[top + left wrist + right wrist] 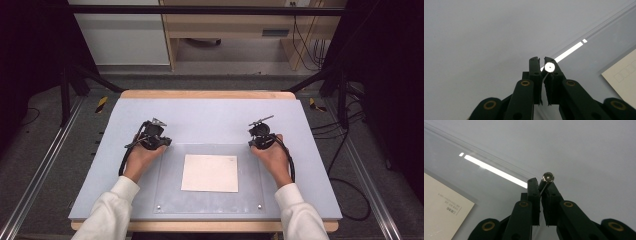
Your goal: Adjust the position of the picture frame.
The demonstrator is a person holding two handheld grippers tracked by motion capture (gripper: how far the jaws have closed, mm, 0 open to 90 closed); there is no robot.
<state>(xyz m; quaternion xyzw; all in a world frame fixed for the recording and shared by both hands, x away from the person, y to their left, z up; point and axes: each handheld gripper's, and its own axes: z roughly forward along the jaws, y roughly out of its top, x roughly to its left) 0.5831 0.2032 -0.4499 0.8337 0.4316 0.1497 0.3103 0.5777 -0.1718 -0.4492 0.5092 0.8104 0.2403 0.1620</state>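
I've got both grippers parked at the far corners of the clear acrylic sheet that lies on the grey mat, w/ the cream card under the sheet, roughly centred btwn my two hands. Left gripper sits at the sheet's far-left corner, right gripper at the far-right corner, well apart, card btwn them and nearer the person. In the left gripper view the left gripper has its jaws nearly together, just a thin slit btwn them, and a small white round-headed pin sits at the tip of the jaw that shows on the right side there; its thin shaft runs down into the slit, so I read it as pinched in the jaws. The sheet's edge runs diagonally just past the tips, card corner off to the lower right. In the right gripper view the right gripper looks the same: jaws close, clamped on a thin shaft whose shiny metal ball-head pin pokes out just above and beyond the tips, over the mat side of the sheet's edge. Card shows lower left there, w/ small print I can't read. Can't tell whether either pin head touches the surface below.
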